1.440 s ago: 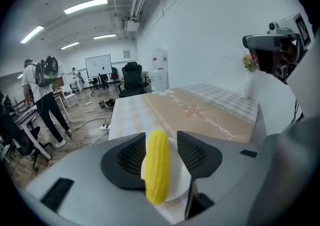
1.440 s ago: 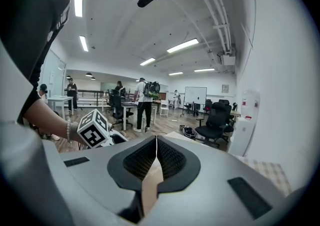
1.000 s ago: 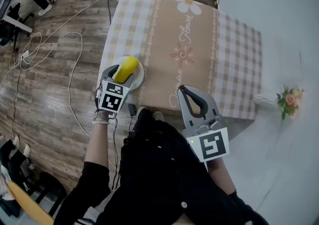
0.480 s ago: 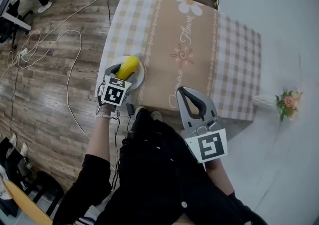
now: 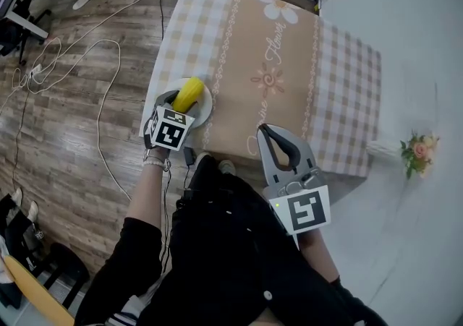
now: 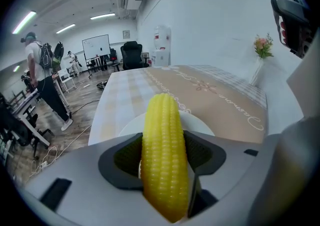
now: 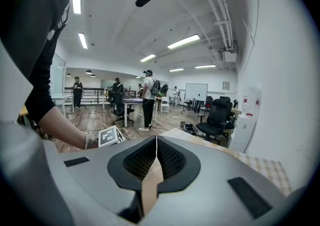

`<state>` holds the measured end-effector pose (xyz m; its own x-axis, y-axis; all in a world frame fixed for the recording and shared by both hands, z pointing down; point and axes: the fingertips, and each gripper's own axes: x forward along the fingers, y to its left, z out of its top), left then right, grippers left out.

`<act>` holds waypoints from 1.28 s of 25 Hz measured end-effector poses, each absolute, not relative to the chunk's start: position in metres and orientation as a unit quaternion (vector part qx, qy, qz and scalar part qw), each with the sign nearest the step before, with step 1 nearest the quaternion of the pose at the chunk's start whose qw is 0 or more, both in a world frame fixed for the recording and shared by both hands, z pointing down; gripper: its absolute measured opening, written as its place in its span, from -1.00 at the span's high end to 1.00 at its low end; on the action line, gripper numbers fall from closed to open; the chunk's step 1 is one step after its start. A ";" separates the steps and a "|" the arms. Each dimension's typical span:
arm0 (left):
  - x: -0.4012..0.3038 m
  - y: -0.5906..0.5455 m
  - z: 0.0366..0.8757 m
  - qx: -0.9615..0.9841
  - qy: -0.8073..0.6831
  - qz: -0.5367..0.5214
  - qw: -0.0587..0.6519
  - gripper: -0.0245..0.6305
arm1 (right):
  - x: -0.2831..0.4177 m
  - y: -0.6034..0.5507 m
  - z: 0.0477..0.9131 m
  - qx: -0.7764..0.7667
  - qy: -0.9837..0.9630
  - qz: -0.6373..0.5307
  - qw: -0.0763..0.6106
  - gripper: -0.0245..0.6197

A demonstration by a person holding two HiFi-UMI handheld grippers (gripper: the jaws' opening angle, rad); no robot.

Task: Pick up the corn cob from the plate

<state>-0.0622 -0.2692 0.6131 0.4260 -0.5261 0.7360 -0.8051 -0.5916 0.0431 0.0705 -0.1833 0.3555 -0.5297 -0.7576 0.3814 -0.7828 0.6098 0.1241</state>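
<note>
A: Where is the corn cob [image 5: 190, 92]?

B: Between the two fingers of the left gripper [image 5: 182, 100], over the white plate [image 5: 206, 109]. The plate sits on the tabletop [image 5: 282, 43] at its near left corner, close to the left edge.

A: So are those fingers clamped on it?

B: Yes. In the left gripper view the dark pads press on both sides of the corn cob [image 6: 163, 145] at about its middle. The yellow rows of kernels run lengthwise away from the camera. Its far end points out across the plate [image 6: 202, 125] and its near end comes down below the pads.

A: Is it off the plate or touching it?

B: I cannot tell. The gripper body hides the underside in both views.

A: And the other side?

B: The right gripper [image 5: 265, 132] is over the near edge of the tabletop, about midway along it and well apart from the plate. In the right gripper view its fingers [image 7: 170, 157] are pressed together tip to tip, with nothing between them.

A: What does the tabletop look like?

B: It wears a cloth [image 5: 340, 79] with a tan band down the middle and pale checks along both long sides. There is a flower print at the far end and a curly line of script along the band.

A: Anything around the table?

B: Cables [image 5: 72, 57] loop over the wooden floor [image 5: 65, 144] off the left edge. A small bunch of flowers [image 5: 418, 149] stands off the near right corner, against the white wall.
</note>
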 end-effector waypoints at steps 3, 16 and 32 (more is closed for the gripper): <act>-0.064 -0.269 0.613 0.818 -0.410 0.350 0.201 0.14 | 0.067 -0.182 0.355 0.436 -0.876 0.028 0.204 0.79; -0.076 -0.265 0.588 0.820 -0.432 0.313 0.208 0.14 | 0.064 -0.185 0.347 0.433 -0.879 0.010 0.200 0.79; -0.089 -0.257 0.507 0.829 -0.467 0.268 0.155 0.14 | 0.045 -0.189 0.339 0.398 -0.900 -0.011 0.179 0.79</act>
<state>-0.0890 -0.2570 0.5068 0.4211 -0.6899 0.5888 -0.8562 -0.5166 0.0071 0.0450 -0.1893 0.3386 -0.6185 -0.7205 0.3137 -0.7125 0.6825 0.1629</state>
